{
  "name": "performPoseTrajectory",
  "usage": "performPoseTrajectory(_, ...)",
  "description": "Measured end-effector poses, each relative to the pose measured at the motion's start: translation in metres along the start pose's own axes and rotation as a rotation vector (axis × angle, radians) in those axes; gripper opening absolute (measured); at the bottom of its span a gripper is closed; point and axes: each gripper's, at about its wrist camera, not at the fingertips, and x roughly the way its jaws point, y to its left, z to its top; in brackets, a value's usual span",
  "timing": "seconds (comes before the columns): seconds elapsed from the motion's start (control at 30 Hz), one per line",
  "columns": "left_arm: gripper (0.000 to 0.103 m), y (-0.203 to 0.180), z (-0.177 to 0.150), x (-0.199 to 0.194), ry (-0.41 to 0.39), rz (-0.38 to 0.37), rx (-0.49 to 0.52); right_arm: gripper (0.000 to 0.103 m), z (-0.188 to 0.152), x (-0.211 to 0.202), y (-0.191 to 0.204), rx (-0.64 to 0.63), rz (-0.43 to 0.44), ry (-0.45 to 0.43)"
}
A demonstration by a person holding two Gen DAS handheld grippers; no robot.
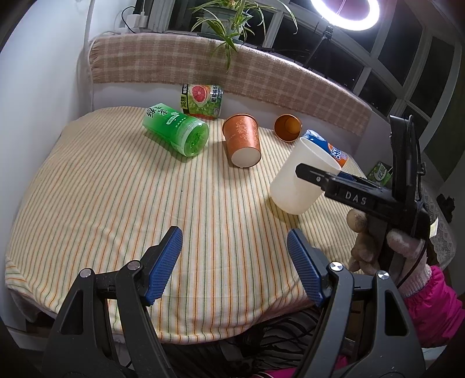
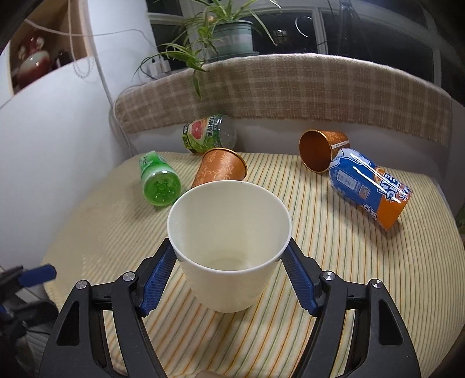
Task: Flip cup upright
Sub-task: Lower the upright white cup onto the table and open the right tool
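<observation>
With the white cup [image 2: 229, 247] as my reference, I see my right gripper [image 2: 229, 261] clamped on it, one blue pad [image 2: 158, 276] pressed to each side of its wall. Its mouth faces up and toward the lens, tilted, and its base sits at or just above the striped cloth [image 2: 348, 261]; I cannot tell whether it touches. From the left wrist camera, the same cup [image 1: 302, 177] leans off to the right, well apart from my left gripper [image 1: 235, 256], whose jaws stand wide open over bare cloth [image 1: 116, 203] with nothing between them. A gloved hand [image 1: 377, 241] with a pink sleeve holds the right tool.

Just behind the cup lies an orange patterned cup [image 2: 222, 167] on its side. Left of the white cup, a green bottle piece [image 2: 158, 181] lies base toward me. Right of the cup, a blue and orange wrapper bottle [image 2: 369, 189] lies flat, touching a second orange cup [image 2: 319, 151] that shows its open mouth. Farther behind the cup, a grapefruit-label bottle [image 2: 207, 133] rests at the foot of a checked blanket [image 2: 290, 90] draped over a raised back. Beyond that stand a potted spider plant [image 2: 226, 32], dark windows [image 1: 407, 58], a white wall [image 2: 58, 130] and a ring light [image 1: 345, 11].
</observation>
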Motion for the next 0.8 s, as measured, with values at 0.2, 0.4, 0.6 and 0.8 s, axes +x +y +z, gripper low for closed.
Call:
performPoseTrajectory(0.2,0.077,0.000,0.000,0.001,0.002,-0.006,0.002,0.074,-0.005,0.004,0.001,-0.013,-0.007,0.016)
performPoseTrajectory(0.4,0.077,0.000,0.000,0.001,0.004,-0.007,-0.002,0.074,-0.007,0.004,0.003,-0.030,-0.014,0.013)
performPoseTrajectory(0.6,0.077,-0.002,0.000,0.001,0.005,-0.009,-0.001,0.074,-0.008,0.005,0.011,-0.062,-0.014,0.008)
performPoseTrajectory(0.8,0.077,-0.004,0.000,0.000,0.002,-0.006,-0.004,0.075,-0.007,0.005,0.017,-0.080,-0.016,0.002)
